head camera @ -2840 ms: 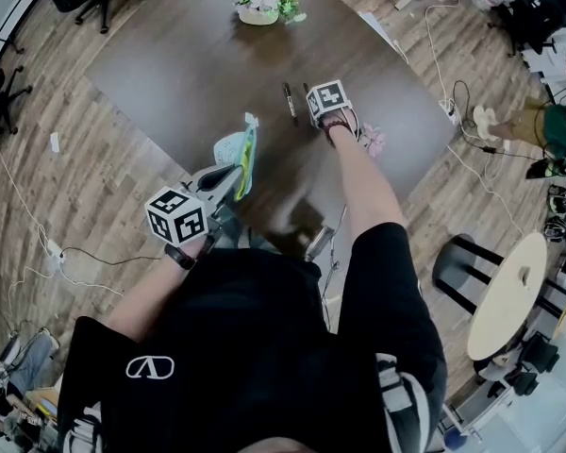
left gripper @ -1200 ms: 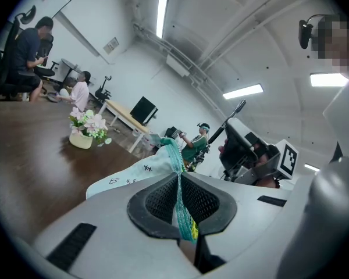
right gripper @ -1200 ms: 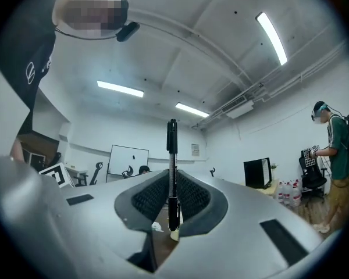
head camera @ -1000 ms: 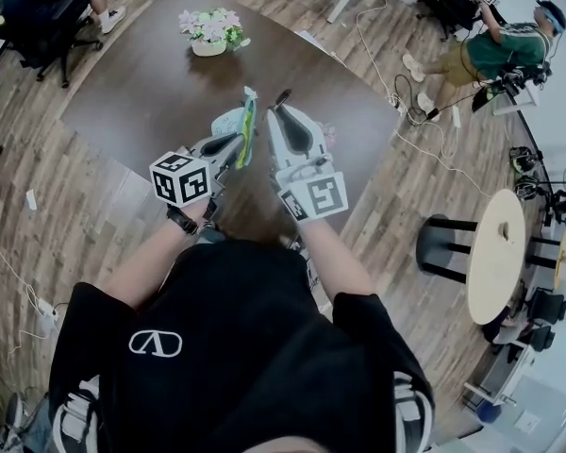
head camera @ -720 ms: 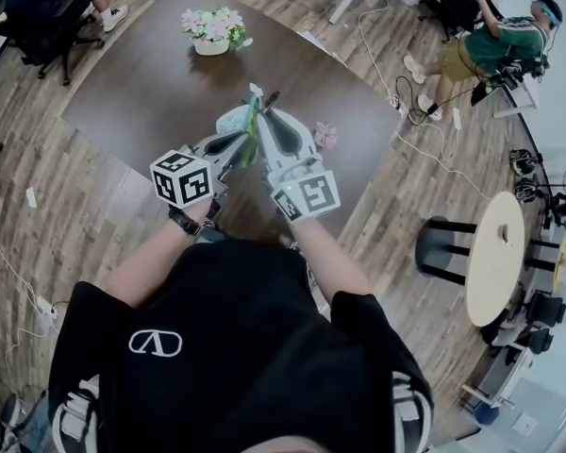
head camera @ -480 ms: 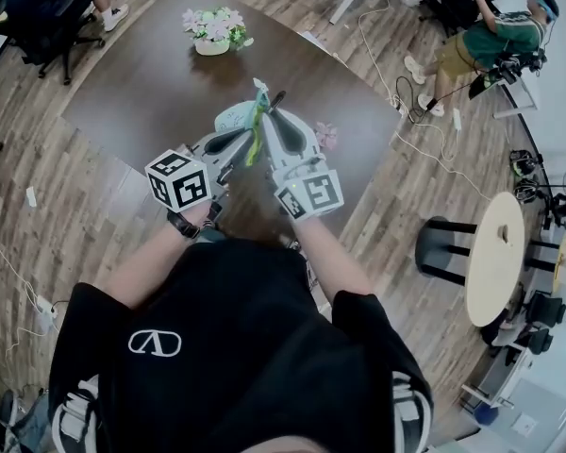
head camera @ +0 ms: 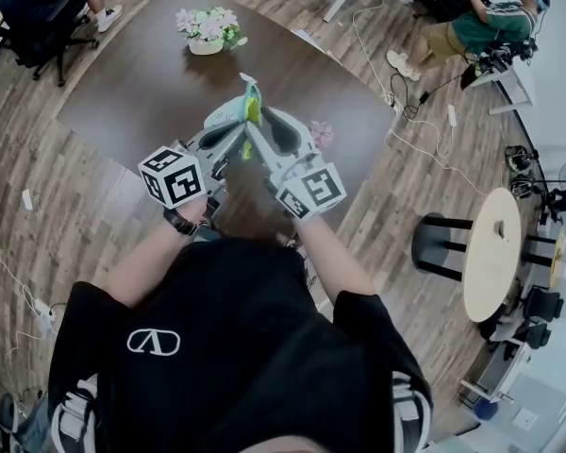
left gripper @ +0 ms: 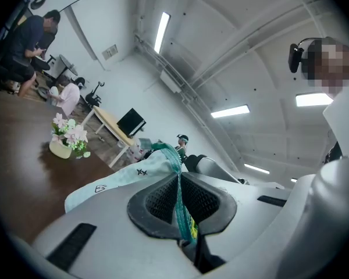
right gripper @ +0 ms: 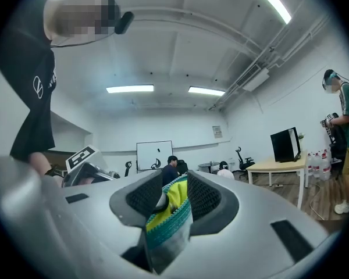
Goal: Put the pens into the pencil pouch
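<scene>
Soft, light pencil pouch point(head camera: 224, 114) – left tongs point(left gripper: 179, 205) clamped on its zipper rim, right tongs point(right gripper: 173, 205) have just been opening with that rim between – likely handles best by this stiffer rim.

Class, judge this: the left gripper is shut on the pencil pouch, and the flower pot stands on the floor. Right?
No: the head view shows the flower pot on the table. The left gripper is shut on the pencil pouch.

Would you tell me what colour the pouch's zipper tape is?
The zipper tape is teal, clearest in the left gripper view.
</scene>
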Motion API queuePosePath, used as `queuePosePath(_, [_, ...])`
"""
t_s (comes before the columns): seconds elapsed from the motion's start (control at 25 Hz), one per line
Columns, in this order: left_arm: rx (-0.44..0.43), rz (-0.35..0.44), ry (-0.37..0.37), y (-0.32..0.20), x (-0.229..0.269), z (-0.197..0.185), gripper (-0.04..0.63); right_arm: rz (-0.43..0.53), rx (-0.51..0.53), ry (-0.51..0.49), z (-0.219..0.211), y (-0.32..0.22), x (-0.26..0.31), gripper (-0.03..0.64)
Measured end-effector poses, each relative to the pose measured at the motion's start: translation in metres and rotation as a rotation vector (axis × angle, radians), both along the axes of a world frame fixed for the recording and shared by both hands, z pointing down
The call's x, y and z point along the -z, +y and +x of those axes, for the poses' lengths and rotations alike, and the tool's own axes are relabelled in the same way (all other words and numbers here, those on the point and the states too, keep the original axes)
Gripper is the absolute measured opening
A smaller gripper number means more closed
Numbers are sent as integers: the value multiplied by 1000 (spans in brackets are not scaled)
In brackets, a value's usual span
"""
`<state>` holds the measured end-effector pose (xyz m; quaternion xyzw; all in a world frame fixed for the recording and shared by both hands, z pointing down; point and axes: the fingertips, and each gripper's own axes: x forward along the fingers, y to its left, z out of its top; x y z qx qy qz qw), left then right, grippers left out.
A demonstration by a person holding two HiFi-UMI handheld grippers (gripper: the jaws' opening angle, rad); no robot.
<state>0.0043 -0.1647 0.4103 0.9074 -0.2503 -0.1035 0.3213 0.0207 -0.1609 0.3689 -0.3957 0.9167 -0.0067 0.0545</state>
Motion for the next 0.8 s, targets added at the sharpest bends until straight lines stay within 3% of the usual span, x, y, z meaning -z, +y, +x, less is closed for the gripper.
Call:
queuePosePath(0.32, [17, -28, -5, -2, -9, -3, 15, 4, -46, -17, 14, -5, 8, 117])
queuePosePath(0.52, [40, -53, -17, 0, -22, -13, 15, -12, -127, 6, 33, -29, 4, 117])
queuePosePath(0.68, [62, -77, -21, 9, -32, -23, 15, -65, -202, 176, 42, -67, -22, 117])
queuePosePath(0.8, [76, -90, -24, 11, -39, -28, 15, -157, -217, 312, 44, -110, -58, 117])
